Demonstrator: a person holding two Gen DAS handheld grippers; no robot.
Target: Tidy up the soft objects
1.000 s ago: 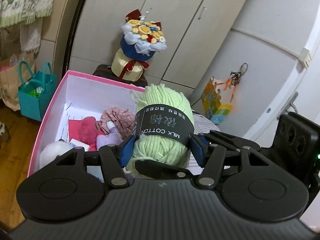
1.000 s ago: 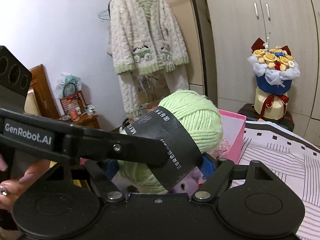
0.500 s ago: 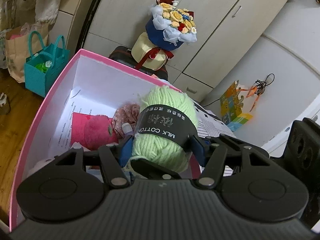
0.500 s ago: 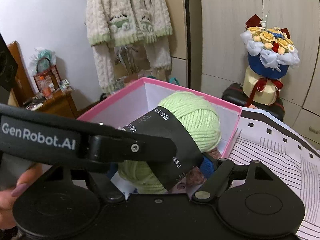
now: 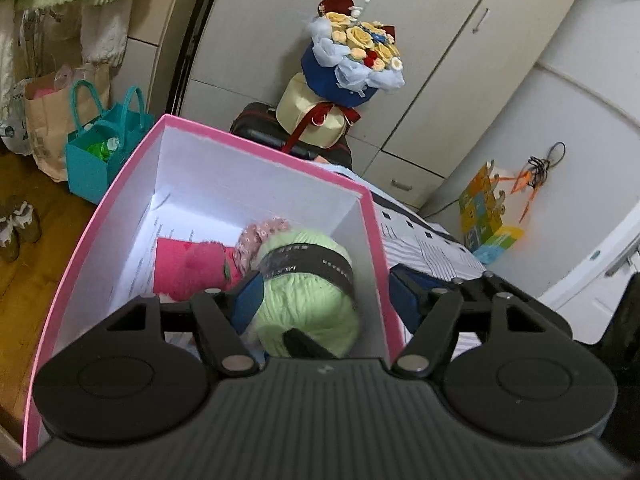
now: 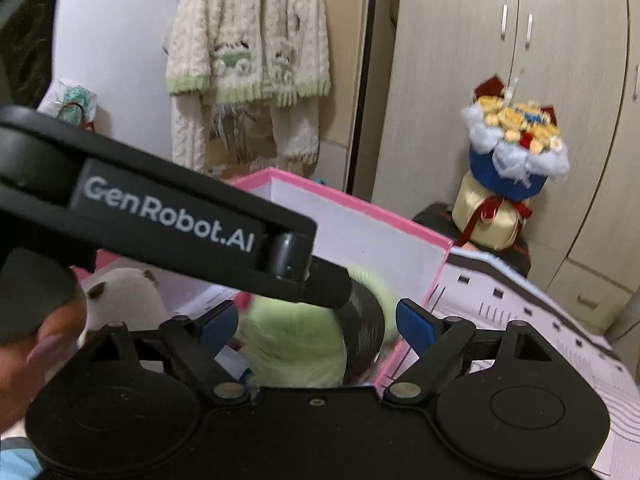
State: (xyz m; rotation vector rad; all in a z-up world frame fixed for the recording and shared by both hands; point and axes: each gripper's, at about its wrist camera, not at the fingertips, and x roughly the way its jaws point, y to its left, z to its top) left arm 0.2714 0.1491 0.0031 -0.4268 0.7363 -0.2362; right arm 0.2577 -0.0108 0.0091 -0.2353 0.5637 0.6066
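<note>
A light green yarn ball point(image 5: 308, 296) with a black label lies blurred inside the pink box point(image 5: 256, 152), near its right wall. It also shows in the right wrist view point(image 6: 296, 340). My left gripper point(image 5: 324, 296) is open, its blue pads spread wide over the box's right wall, and the yarn is free between them. My right gripper point(image 6: 316, 324) is open and empty above the box point(image 6: 360, 204). The left gripper's black arm crosses the right wrist view. A pink plush point(image 5: 192, 268) and a floral fabric item point(image 5: 256, 236) lie in the box, and a white plush point(image 6: 124, 300) too.
A striped bed sheet point(image 5: 424, 248) lies right of the box. A flower bouquet point(image 5: 348, 68) stands on a dark case by the wardrobe. A teal bag point(image 5: 104, 152) and a paper bag stand on the wood floor. A cardigan point(image 6: 248, 52) hangs on the wall.
Both grippers moved down over the box. The left gripper opened and let go of the yarn ball, which dropped into the box. The right gripper's pads also spread apart.
</note>
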